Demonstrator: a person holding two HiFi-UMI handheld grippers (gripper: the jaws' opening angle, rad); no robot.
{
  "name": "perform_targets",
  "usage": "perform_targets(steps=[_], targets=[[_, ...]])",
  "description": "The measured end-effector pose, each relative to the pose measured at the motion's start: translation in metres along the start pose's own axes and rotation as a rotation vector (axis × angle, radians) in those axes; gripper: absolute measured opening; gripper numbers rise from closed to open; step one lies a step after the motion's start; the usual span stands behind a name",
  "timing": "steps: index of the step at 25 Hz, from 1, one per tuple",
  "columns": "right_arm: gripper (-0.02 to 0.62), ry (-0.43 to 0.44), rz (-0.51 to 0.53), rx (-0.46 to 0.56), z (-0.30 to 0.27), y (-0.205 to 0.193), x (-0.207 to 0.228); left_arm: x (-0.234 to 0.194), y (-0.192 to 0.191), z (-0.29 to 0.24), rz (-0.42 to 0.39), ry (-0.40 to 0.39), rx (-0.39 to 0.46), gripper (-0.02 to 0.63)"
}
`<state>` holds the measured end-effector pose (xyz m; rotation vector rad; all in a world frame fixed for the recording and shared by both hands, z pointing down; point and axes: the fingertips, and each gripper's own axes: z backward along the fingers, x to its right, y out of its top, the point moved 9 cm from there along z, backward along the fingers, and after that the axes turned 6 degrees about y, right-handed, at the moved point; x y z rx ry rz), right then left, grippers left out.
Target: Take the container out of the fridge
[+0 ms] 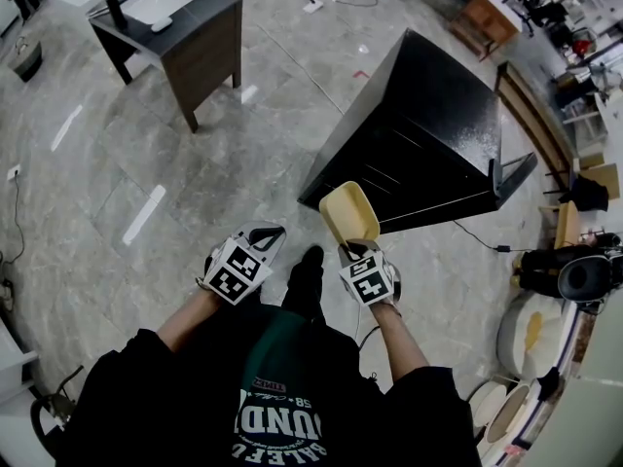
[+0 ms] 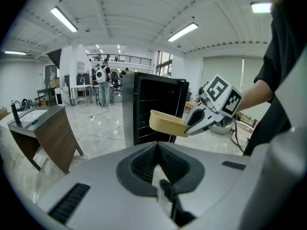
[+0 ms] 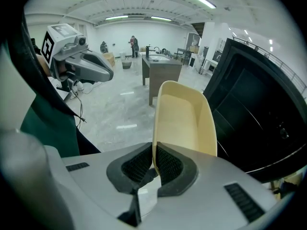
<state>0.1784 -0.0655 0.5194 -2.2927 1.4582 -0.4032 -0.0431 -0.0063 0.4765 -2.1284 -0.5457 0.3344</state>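
Observation:
A cream plastic container [image 1: 348, 212] hangs in the air in front of the black fridge [image 1: 419, 134]. My right gripper [image 1: 355, 251] is shut on its near rim, and the right gripper view shows the pads pinching the container [image 3: 184, 121] wall at my right gripper [image 3: 154, 152]. The container [image 2: 165, 122] looks empty and is outside the fridge [image 2: 153, 109], whose dark inside shows wire shelves. My left gripper [image 1: 268, 233] hovers just left of it, jaws together with nothing between them, as at my left gripper [image 2: 157, 145].
A dark wooden desk [image 1: 180, 22] with white items stands at the far left on the grey tiled floor. A cable [image 1: 482, 236] runs past the fridge's right side. Chairs and round white fittings [image 1: 574, 275] crowd the right edge. People [image 2: 103, 80] stand far back.

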Motion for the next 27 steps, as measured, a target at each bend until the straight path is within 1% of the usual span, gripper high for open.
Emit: perform_targets(steps=[12, 27], targets=[[0.041, 0.008, -0.002, -0.001, -0.001, -0.003, -0.001, 0.001, -0.001, -0.006, -0.003, -0.005, -0.01, 0.014], [0.04, 0.009, -0.002, -0.011, 0.0, 0.003, 0.003, -0.004, 0.002, -0.013, 0.004, -0.015, -0.014, 0.014]])
